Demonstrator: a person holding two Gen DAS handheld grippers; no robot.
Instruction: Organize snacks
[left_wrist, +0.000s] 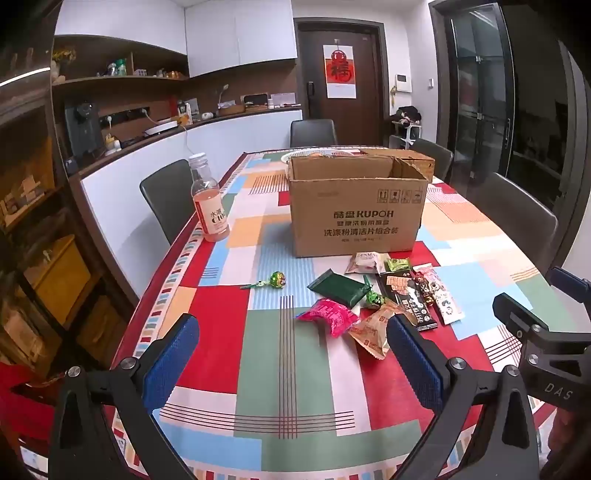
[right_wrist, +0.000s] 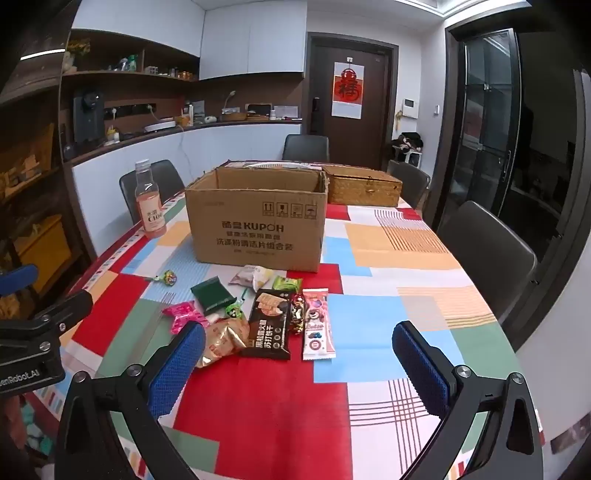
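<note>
Your left gripper (left_wrist: 291, 354) wide, empty | your right gripper (right_wrist: 299, 362) wide, empty | loose heap of wrapped snacks (right_wrist: 255, 317) just in front of open brown cardboard box (right_wrist: 258, 225) | box inside hidden | woven basket (right_wrist: 364, 186) behind box, partly cut off

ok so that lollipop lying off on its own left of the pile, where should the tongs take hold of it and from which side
Probably by the round wrapped head: the lollipop lies flat on the tablecloth, and its thin stick, pointing left, offers little to pinch. Come down from above with the left tongs, which are open and nearer that side. It lies apart from the other snacks, so both pads have room.
</note>
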